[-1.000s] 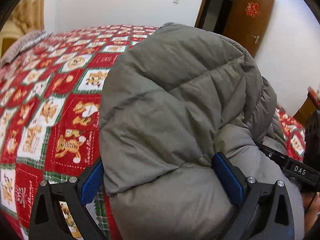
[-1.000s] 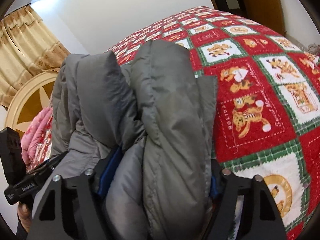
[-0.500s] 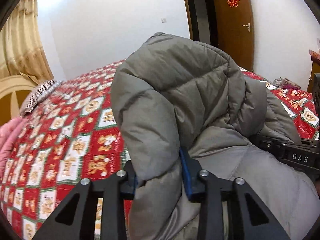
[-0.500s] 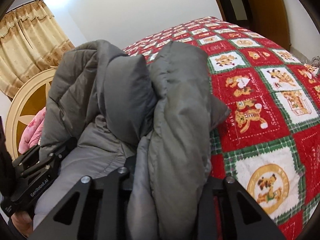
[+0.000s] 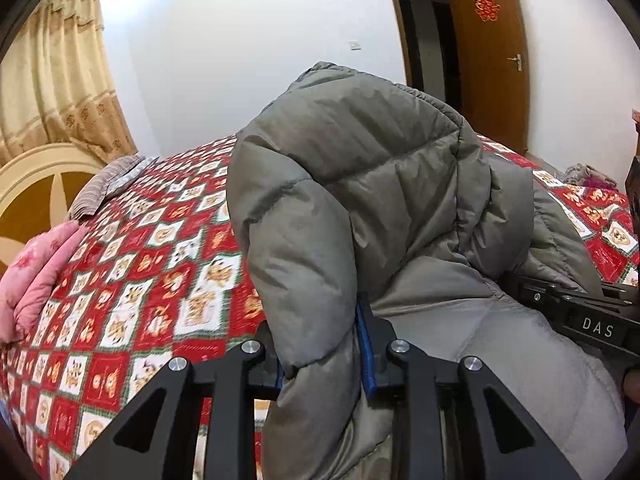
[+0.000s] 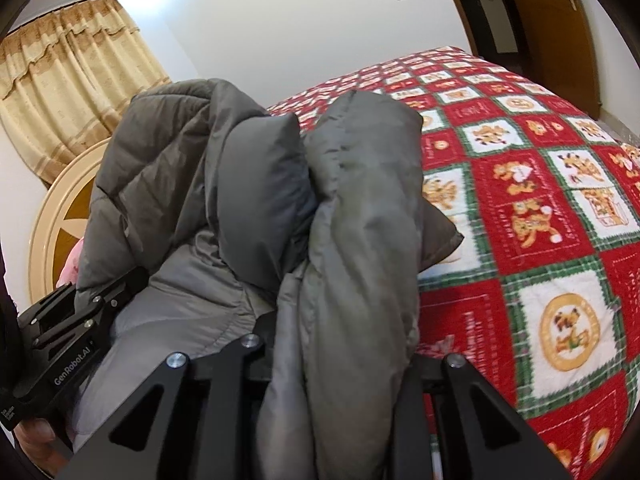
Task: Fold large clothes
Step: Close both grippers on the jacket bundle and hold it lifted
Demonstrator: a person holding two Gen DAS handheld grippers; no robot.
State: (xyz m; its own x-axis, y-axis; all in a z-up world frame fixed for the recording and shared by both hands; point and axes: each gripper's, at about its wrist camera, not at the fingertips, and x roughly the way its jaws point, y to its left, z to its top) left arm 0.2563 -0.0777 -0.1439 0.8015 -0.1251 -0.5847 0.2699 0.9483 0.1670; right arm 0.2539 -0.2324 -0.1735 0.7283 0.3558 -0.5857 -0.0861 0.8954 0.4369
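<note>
Left wrist view: my left claw (image 5: 320, 350) sits at bottom centre, its jaws drawn close and pinching a thick fold of the grey jacket (image 5: 360, 184). The jacket rises from the claw as a puffy mound filling the middle of the frame, lifted above the bed (image 5: 152, 264), whose red quilt with bear squares spreads across the left. A pink pillow (image 5: 36, 264) lies at the left edge, and a brown door (image 5: 492, 52) stands at upper right. The body of the other claw enters at right, pressed against the jacket.

Right wrist view: my right claw (image 6: 344, 364) is at bottom centre, jaws closed most of the way on a bunched roll of the jacket (image 6: 360, 200); its pads are hidden by the fabric. The jacket stands in the centre and left of the frame, with the bed (image 6: 540, 208) to the right and a beige curtain (image 6: 76, 92) at upper left.
</note>
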